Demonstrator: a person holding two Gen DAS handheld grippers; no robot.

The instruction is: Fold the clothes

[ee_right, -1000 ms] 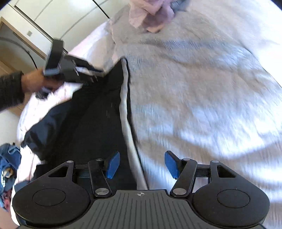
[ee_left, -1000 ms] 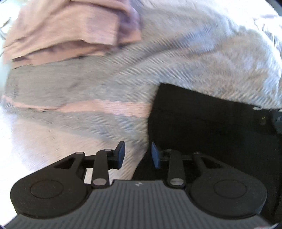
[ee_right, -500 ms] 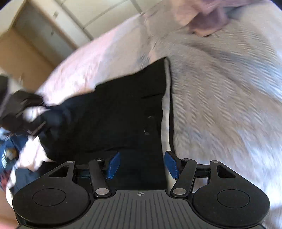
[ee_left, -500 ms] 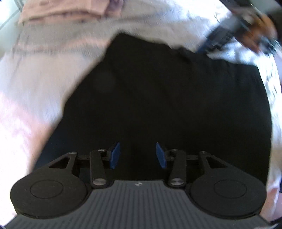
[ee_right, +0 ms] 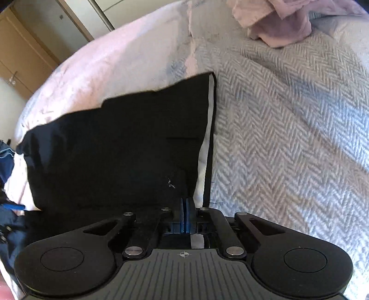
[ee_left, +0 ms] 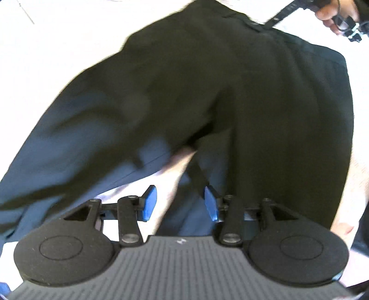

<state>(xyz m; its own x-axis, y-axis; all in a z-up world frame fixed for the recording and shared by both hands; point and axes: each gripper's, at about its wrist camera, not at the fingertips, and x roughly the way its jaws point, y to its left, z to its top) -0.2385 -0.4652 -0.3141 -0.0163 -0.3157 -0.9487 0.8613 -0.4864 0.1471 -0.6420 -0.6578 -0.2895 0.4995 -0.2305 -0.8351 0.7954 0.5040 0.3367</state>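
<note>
No readable text, label, brand or number shows in either view.

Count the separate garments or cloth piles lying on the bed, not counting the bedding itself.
2 are clear: the black trousers spread at the bed's left, pinched at the white-striped edge by the right gripper, and a pink cloth pile at the far top. Blue fabric at the left edge may be more.

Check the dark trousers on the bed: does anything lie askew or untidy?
Yes. In the left wrist view the dark trousers lie rumpled, their lower legs splayed apart with pale bedding showing between; the far end lies flatter.
</note>
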